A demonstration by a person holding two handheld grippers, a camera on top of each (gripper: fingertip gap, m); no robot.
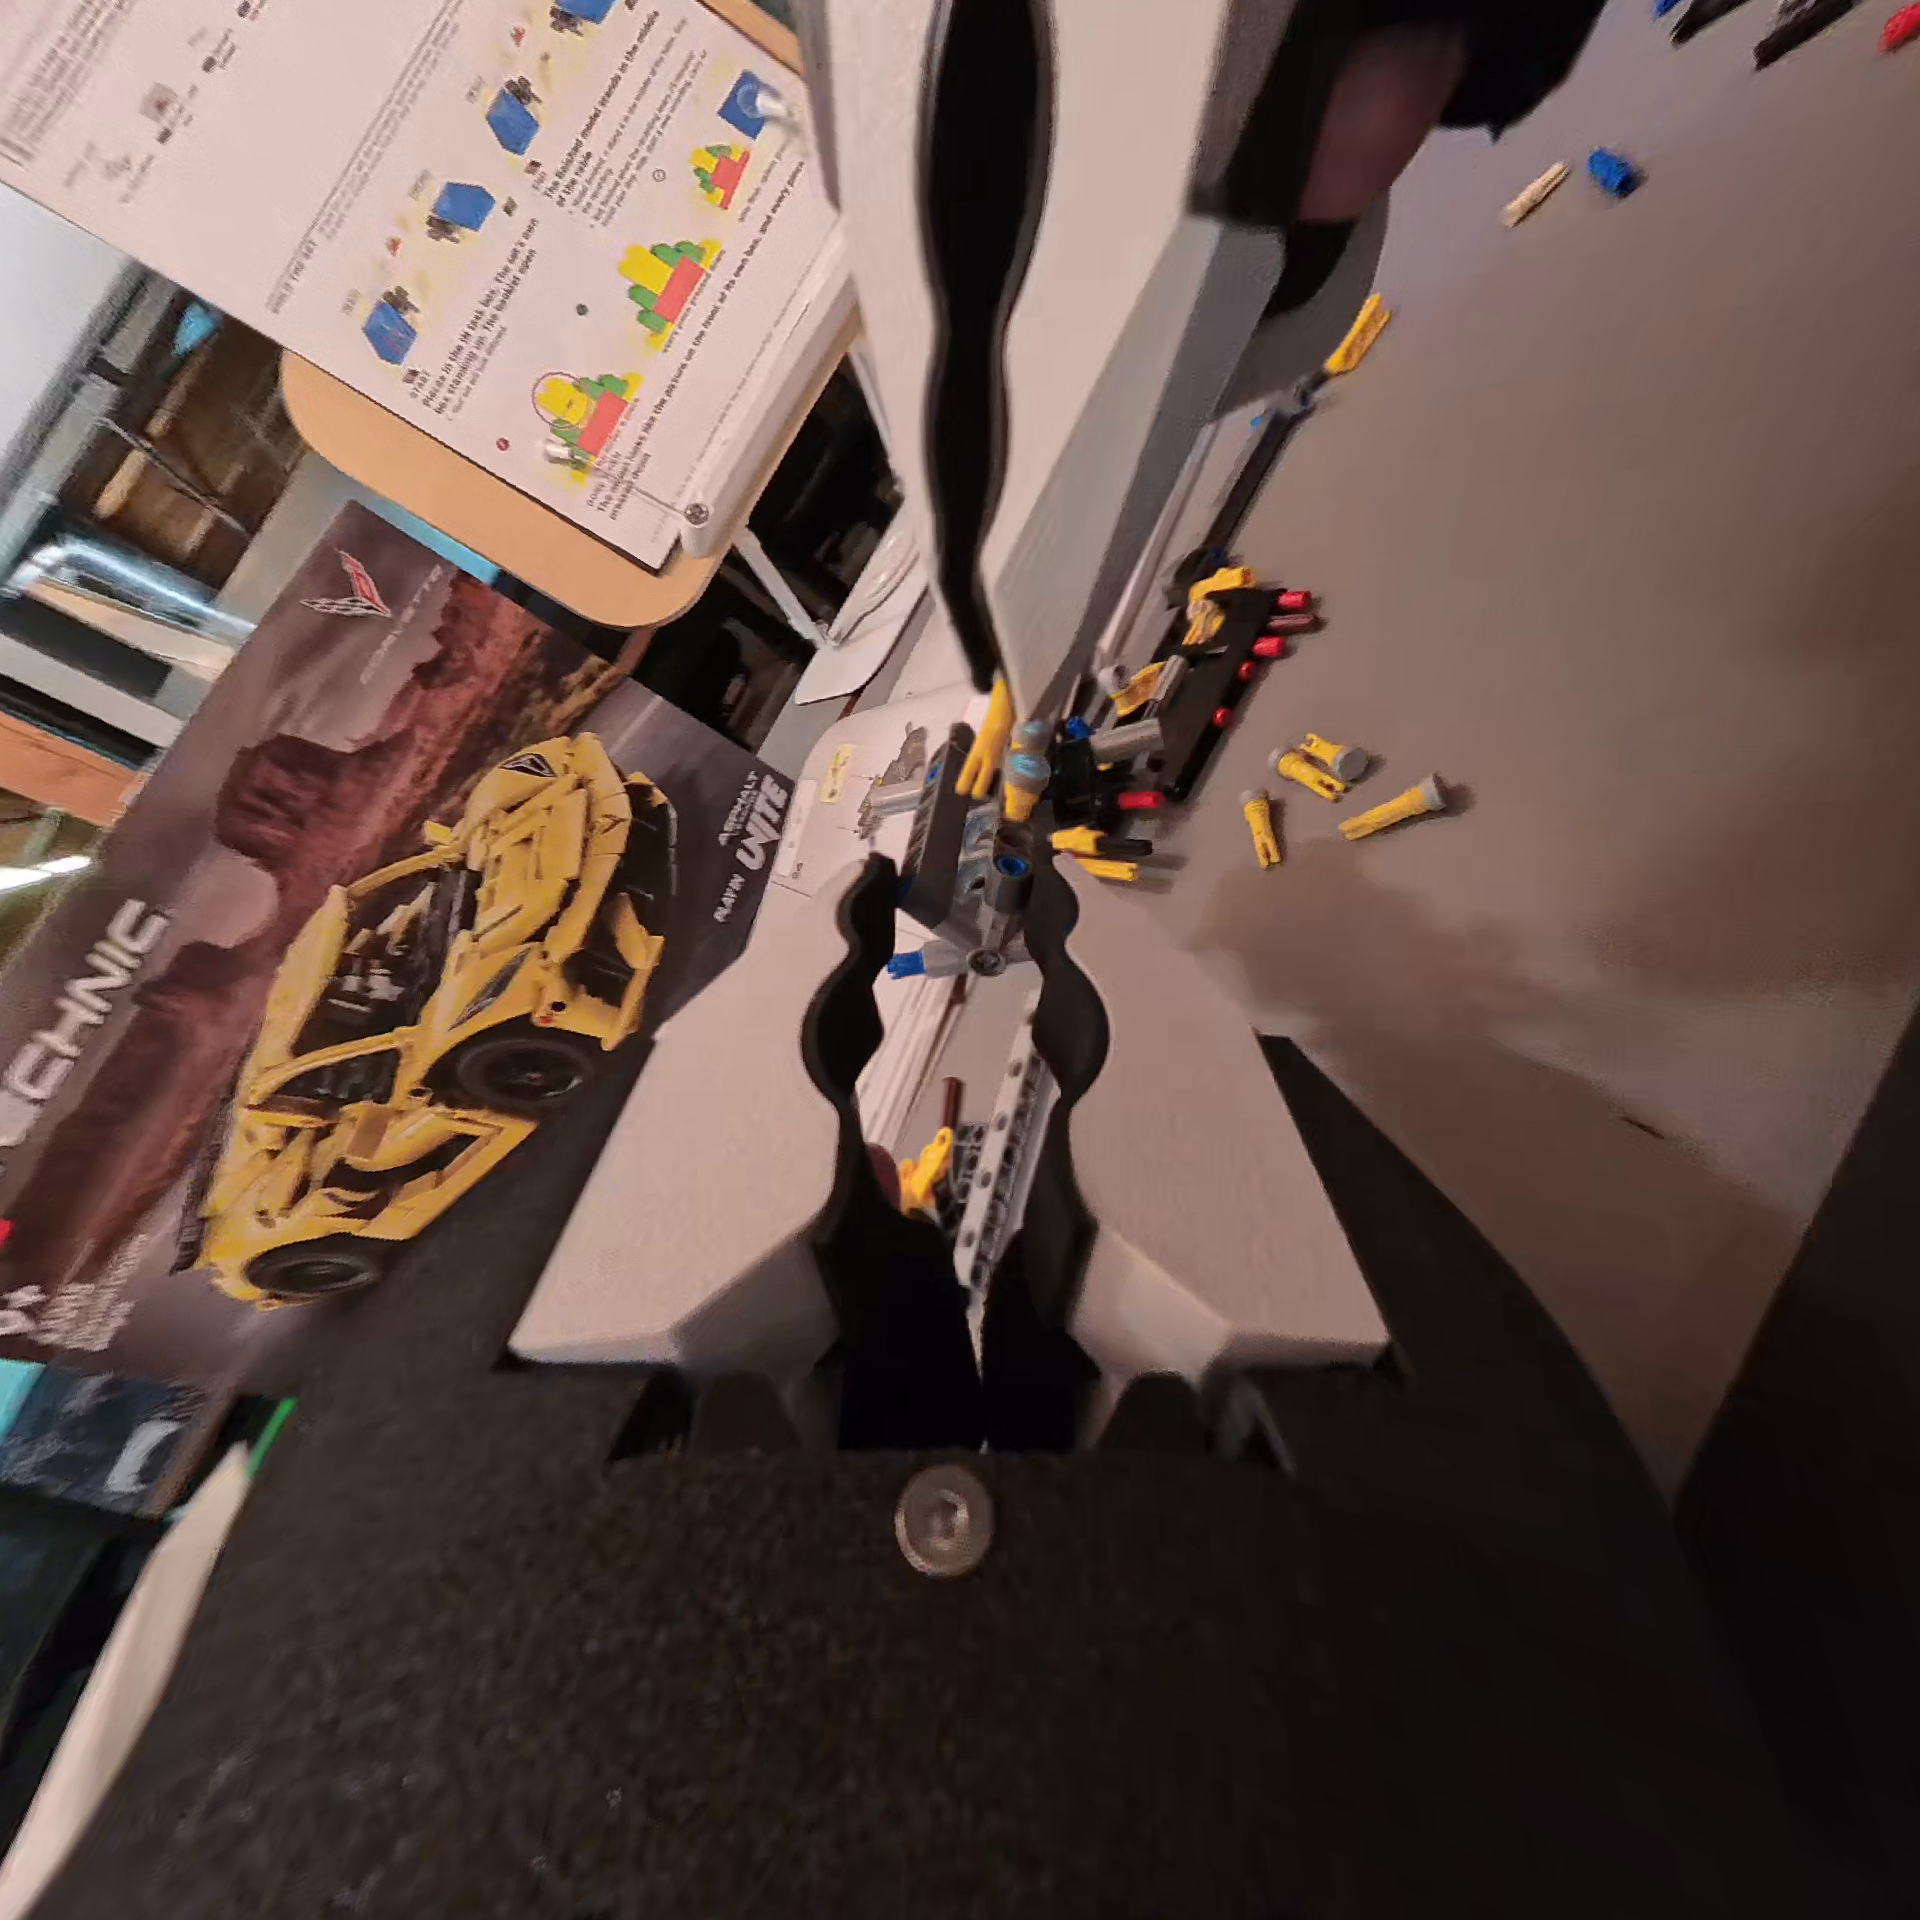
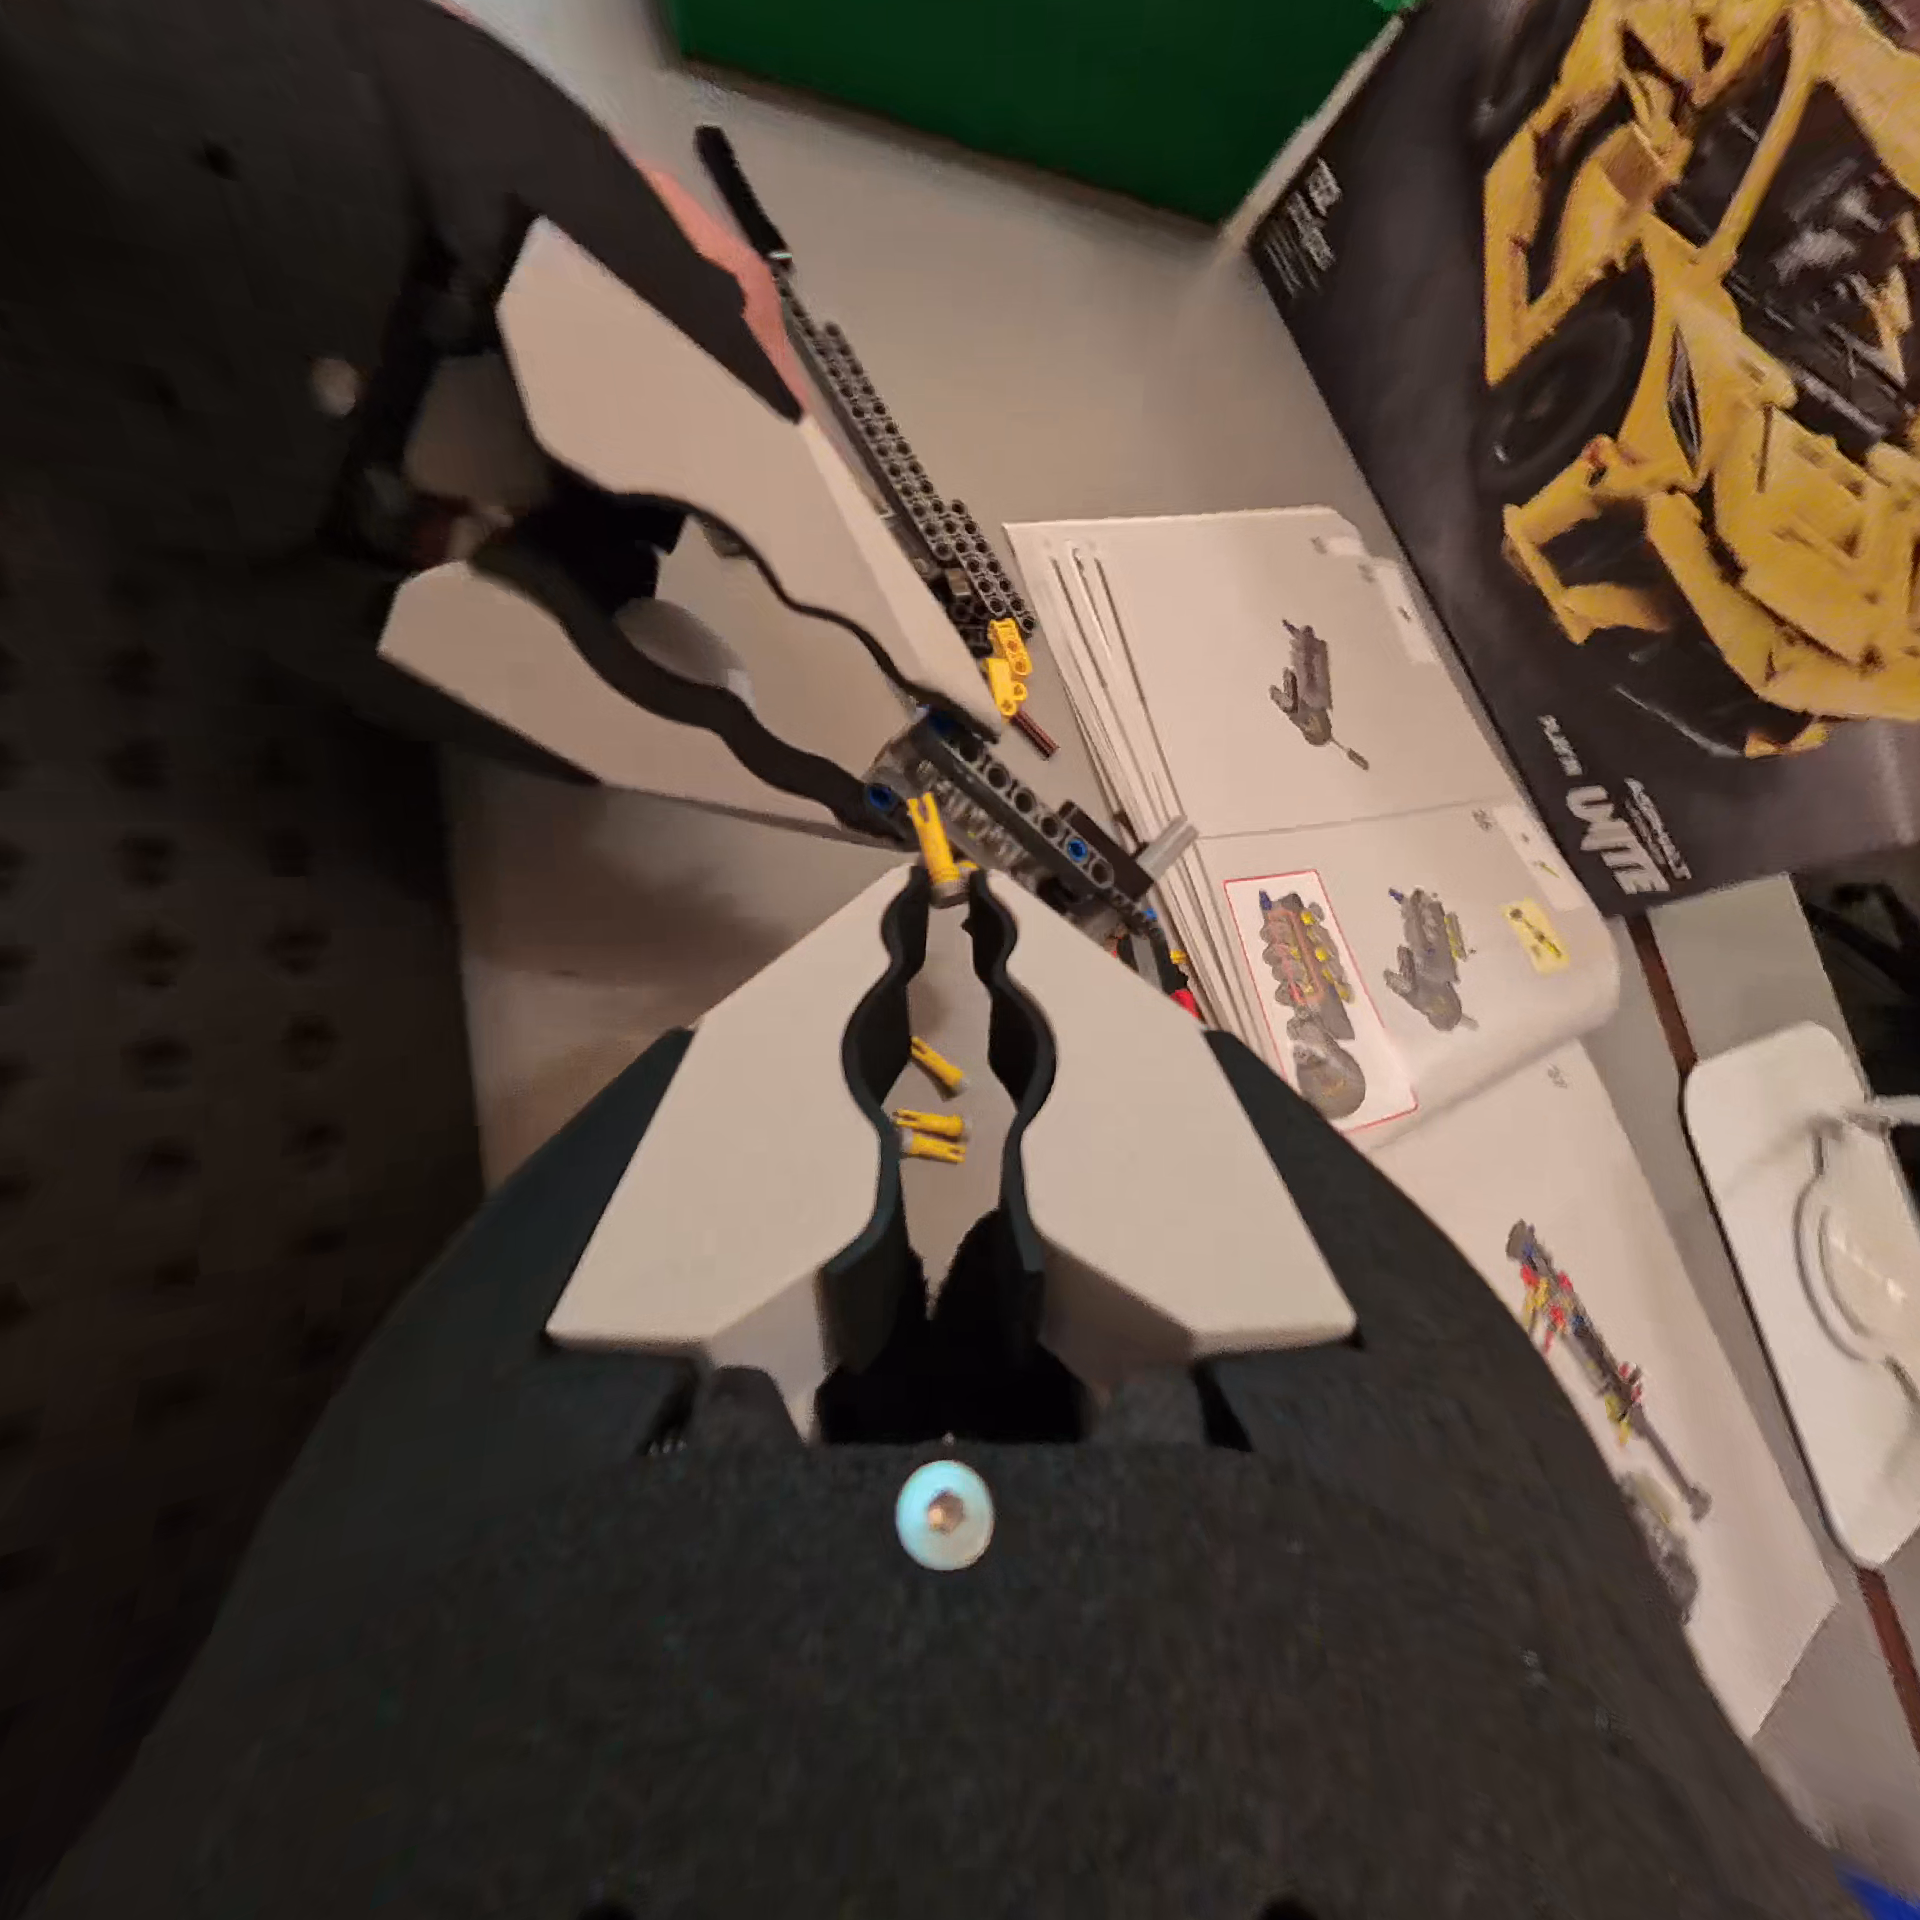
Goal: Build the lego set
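Loose yellow pins [image 1: 1340,795] dot the table [image 1: 1662,644]. The open booklet [image 2: 1351,831] and big box [image 2: 1662,416] block the far side.

A: The gripper bodies [image 2: 935,1662] look like rough, matt black felt, each with a shiny metal screw [image 1: 943,1521].

B: And the Lego pins [image 1: 1392,812] are smooth, glossy yellow plastic, lying on a matt grey tabletop [image 1: 1610,623], with a printed paper instruction booklet [image 2: 1351,727].
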